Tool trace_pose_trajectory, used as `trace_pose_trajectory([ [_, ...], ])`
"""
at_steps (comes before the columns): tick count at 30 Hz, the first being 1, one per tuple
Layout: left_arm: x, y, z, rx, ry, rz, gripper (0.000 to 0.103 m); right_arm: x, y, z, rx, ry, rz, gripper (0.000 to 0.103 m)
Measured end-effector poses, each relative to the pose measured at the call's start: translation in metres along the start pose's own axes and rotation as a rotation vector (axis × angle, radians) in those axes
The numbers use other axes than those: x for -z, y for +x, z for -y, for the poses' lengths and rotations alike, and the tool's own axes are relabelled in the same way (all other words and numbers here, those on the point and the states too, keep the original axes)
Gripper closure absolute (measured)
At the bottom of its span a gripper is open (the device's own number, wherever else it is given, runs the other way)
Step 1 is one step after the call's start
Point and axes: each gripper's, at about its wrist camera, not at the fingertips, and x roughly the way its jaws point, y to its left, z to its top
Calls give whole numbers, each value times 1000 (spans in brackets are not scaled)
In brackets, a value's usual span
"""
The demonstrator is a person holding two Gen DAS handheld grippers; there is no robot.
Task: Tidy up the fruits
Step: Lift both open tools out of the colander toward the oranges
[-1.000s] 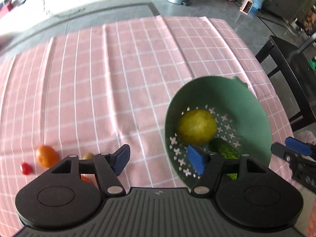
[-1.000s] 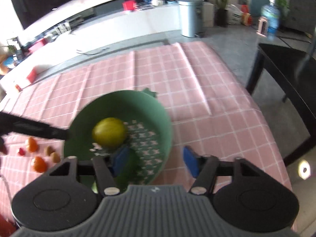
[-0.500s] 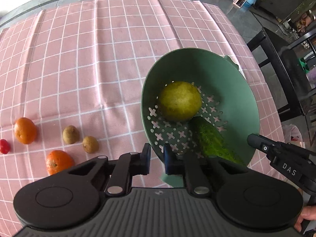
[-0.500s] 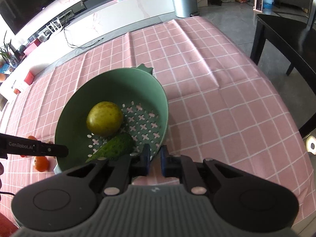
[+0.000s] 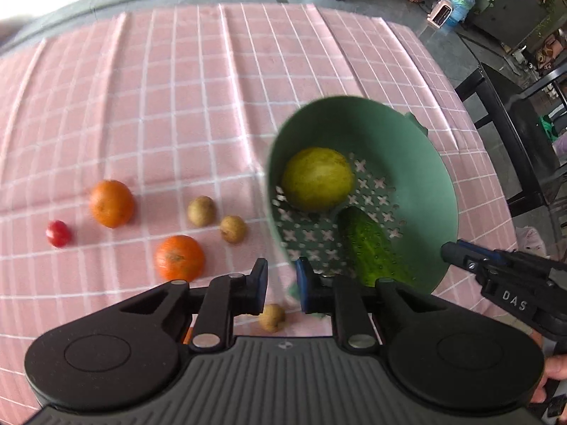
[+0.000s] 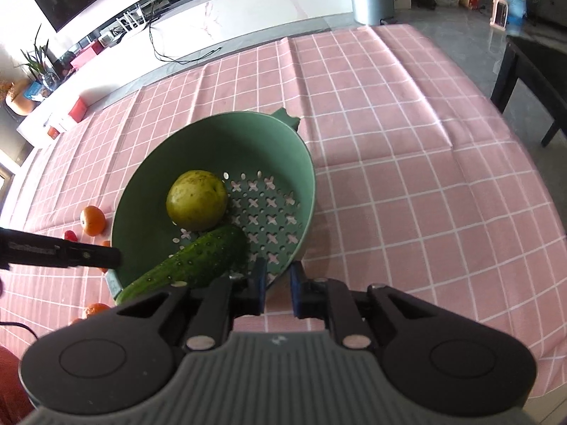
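Note:
A green perforated colander holds a yellow-green round fruit and a cucumber. It is tilted and held off the cloth. My left gripper is shut on its near left rim. My right gripper is shut on its near right rim. Two oranges, three small brown fruits and a red tomato lie on the pink checked cloth to the left.
The pink checked cloth covers the table. A dark chair stands at the table's right edge. One small brown fruit lies just under my left gripper.
Both grippers went from open to shut on the colander's rim and have lifted and tilted it. The cucumber slid toward the near side.

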Motion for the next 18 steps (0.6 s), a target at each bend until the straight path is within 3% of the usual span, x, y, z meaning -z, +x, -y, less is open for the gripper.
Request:
trace_pose_trajectory([
  [3, 9, -17, -10, -35, 28, 20, 65, 7, -23, -20, -7, -41, 81, 78],
  [8, 28, -34, -29, -30, 46, 16, 57, 30, -56, -69, -36, -138, 188, 58],
  [13, 52, -43, -48, -38, 69, 8, 50, 54, -68, -116, -135, -215, 203, 59],
  [18, 72, -34, -73, -51, 34, -39, 47, 73, -43, -153, -213, -316, 125, 63],
])
